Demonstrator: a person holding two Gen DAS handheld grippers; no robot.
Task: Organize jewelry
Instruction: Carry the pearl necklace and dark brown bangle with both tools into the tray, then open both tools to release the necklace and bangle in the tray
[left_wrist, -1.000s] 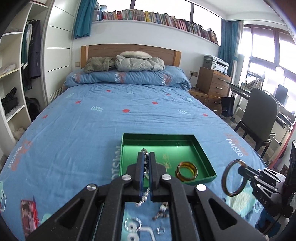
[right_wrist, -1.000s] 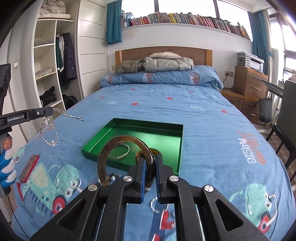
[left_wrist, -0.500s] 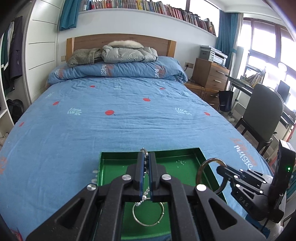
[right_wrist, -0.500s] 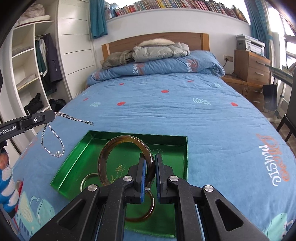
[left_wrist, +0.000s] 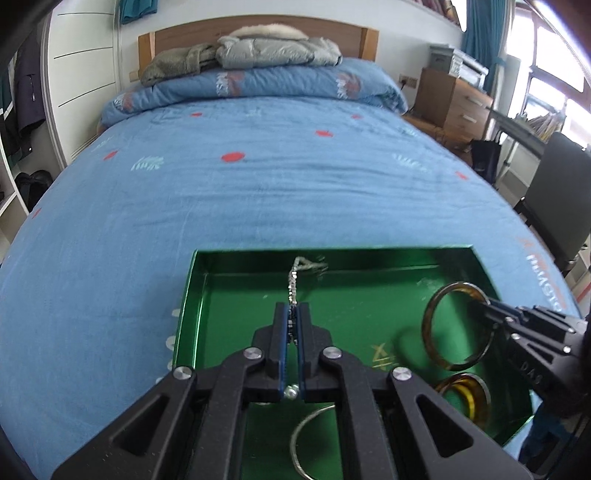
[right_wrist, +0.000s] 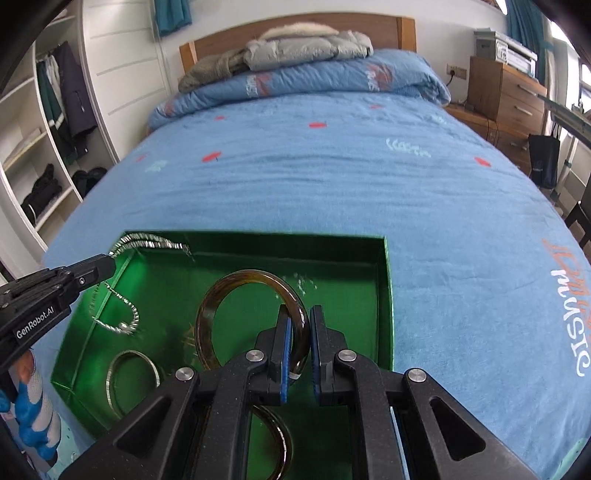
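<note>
Left gripper (left_wrist: 293, 317) pinches a silver chain (right_wrist: 122, 295) over the green tray (right_wrist: 384, 295), while the right gripper (right_wrist: 297, 332) clamps an amber bangle (right_wrist: 251, 314) just above the tray floor. Already lying inside are 1 thin silver hoop (right_wrist: 131, 380) and another amber bangle (left_wrist: 463, 398). By my judgement, these 2 held pieces remain to be released; anything left on the blue bedspread (left_wrist: 258, 192) is out of view.

A glossy green tray (right_wrist: 384, 295), looking like lacquered metal, is gleaming low in the frame on the soft, matt blue cotton bedspread (right_wrist: 332, 177). The translucent amber bangle (right_wrist: 221, 295) is shining smoothly, the silvery chain (right_wrist: 129, 321) is glinting, and the matt black plastic grippers are showing bright metal screws.
</note>
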